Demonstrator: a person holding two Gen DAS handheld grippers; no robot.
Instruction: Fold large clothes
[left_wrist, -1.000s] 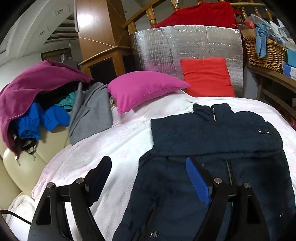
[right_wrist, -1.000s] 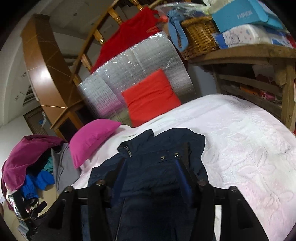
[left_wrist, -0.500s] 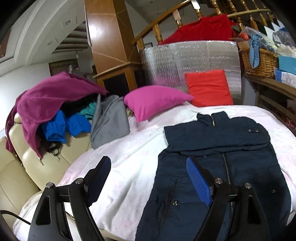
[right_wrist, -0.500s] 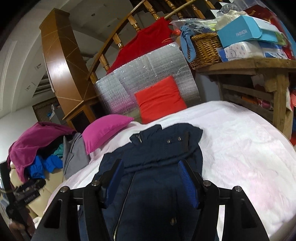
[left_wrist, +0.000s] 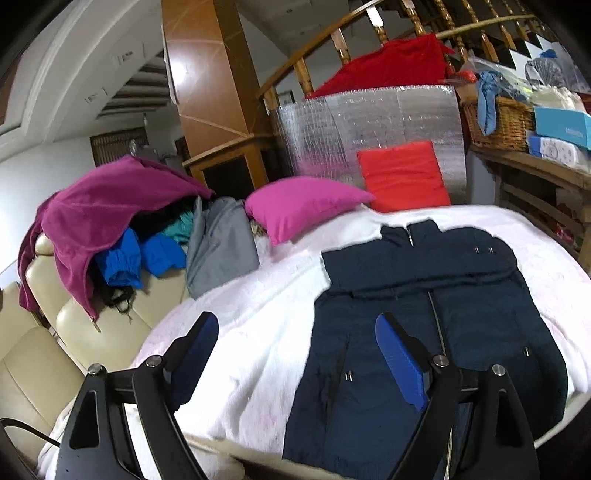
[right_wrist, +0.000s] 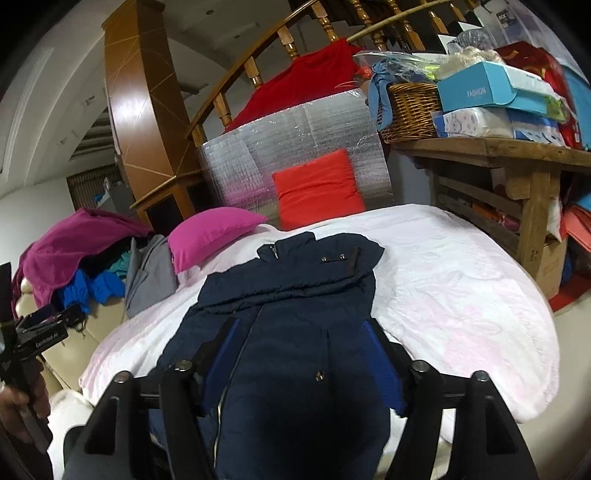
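Pulled farther back than a second ago from the white bedspread (left_wrist: 266, 332); navy jacket (right_wrist: 295, 314) flat on it, sleeves folded across chest; pink pillow (left_wrist: 303, 205) beyond; left gripper (left_wrist: 295, 354) and right gripper (right_wrist: 301, 354) spread wide, holding nothing.

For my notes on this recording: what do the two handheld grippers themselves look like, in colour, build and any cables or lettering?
Both are alike. The left gripper and right gripper each have two black angular fingers lined with blue ribbed pads, joined by black link bars with silver bolt heads. A thin black cable runs at the left one's lower edge. In the right view, the left unit's body carries small white lettering, too small to read.
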